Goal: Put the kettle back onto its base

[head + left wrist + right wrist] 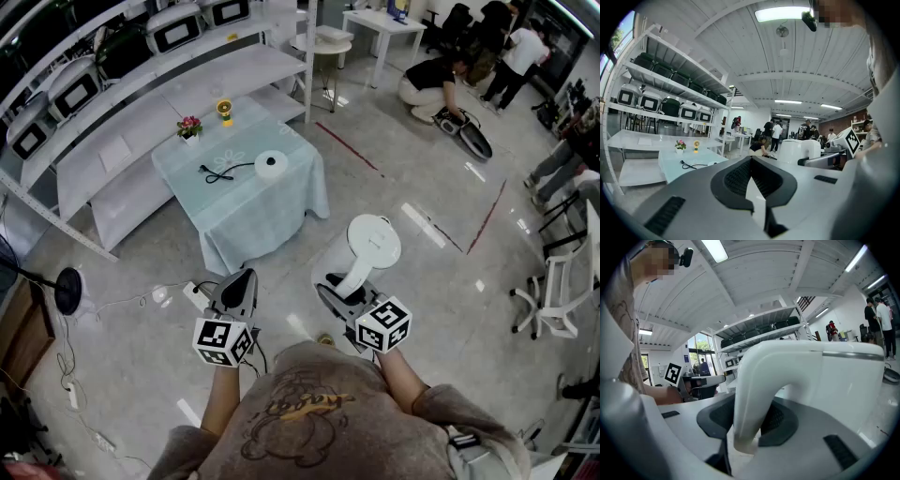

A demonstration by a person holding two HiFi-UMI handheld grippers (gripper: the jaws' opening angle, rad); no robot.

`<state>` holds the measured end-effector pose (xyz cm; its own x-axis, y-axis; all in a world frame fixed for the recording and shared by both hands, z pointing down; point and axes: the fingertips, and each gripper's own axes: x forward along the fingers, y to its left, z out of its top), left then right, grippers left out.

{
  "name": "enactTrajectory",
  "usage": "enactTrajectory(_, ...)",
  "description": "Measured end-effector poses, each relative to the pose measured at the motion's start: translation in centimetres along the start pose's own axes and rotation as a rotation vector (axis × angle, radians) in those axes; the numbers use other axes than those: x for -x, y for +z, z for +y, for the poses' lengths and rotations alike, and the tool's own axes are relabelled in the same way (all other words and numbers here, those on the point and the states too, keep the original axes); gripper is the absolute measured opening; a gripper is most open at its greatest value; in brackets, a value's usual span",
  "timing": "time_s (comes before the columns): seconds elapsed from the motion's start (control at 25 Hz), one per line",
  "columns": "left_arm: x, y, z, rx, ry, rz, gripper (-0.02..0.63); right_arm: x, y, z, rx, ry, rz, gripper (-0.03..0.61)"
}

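The white kettle (372, 246) hangs over the floor in front of me, a short way from the low table (253, 211) with its pale green cloth. My right gripper (339, 292) is shut on the kettle's handle (752, 380), which runs up between the dark pads; the kettle body (848, 385) fills the right gripper view. The round white base (271, 165) lies on the table with its black cord (220, 172) to its left. My left gripper (242, 281) is level beside the right one, shut and holding nothing. In the left gripper view the kettle (799, 151) shows at the right.
On the table's far side stand a small flower pot (189, 127) and a yellow ornament (224, 111). White shelves (141, 84) with cases run behind it. A power strip (192, 292) and cables lie on the floor at the left. People (441, 80) are at the back right, a white chair (553, 291) at the right.
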<state>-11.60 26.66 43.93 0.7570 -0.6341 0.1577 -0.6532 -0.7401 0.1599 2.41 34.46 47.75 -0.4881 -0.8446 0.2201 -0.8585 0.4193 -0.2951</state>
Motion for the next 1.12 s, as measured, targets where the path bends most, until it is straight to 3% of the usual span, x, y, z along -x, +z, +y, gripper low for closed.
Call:
enactTrajectory(0.56,2.1,-0.3,0.6,0.0,-0.023,0.005,0.021,-0.4,-0.4,2.7,-0.014,0.002,-0.022,0.126)
enactTrajectory(1.12,3.5,-2.7,3.2,0.009,-0.058,0.021,0.021,-2.3,-2.8,4.8,0.01,-0.051,0.006,0.126)
